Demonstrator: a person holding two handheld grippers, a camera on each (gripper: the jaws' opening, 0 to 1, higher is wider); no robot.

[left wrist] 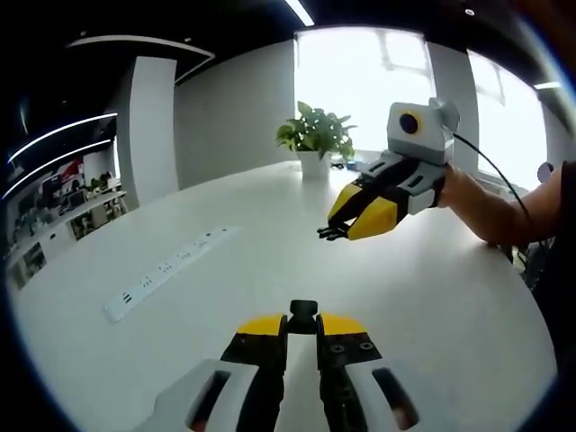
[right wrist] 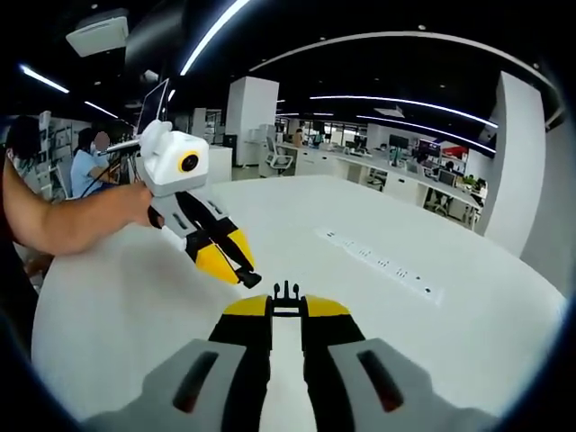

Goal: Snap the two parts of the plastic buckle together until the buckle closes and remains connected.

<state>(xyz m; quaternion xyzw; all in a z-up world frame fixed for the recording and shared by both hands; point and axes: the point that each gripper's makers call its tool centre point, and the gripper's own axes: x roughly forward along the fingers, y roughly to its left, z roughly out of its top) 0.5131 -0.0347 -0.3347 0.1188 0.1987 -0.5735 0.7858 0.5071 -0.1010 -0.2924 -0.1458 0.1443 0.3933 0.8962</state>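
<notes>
Buckle parts are held apart in the air, one in each set of tongs, so the snap is not yet made.

In the left gripper view, the left tongs (left wrist: 303,326) are nearly closed on a small black buckle part (left wrist: 303,312) at their tips, over the middle of the white tabletop (left wrist: 432,297). The right tongs (left wrist: 340,230) come in from the right, closed on the other black buckle part (left wrist: 331,233), above and well apart from the first. What remains, I judge, is to line the two up, bring them together and press until they latch. A white power strip (left wrist: 166,270) lies toward the left edge, and a potted plant (left wrist: 315,139) stands at the far edge before bright windows.

In the right gripper view, the right tongs (right wrist: 286,308) pinch the pronged buckle part (right wrist: 286,293). The left tongs (right wrist: 247,275) sit near, up and left, tips not touching it. Behind lies an open office with desks and ceiling light strips.
</notes>
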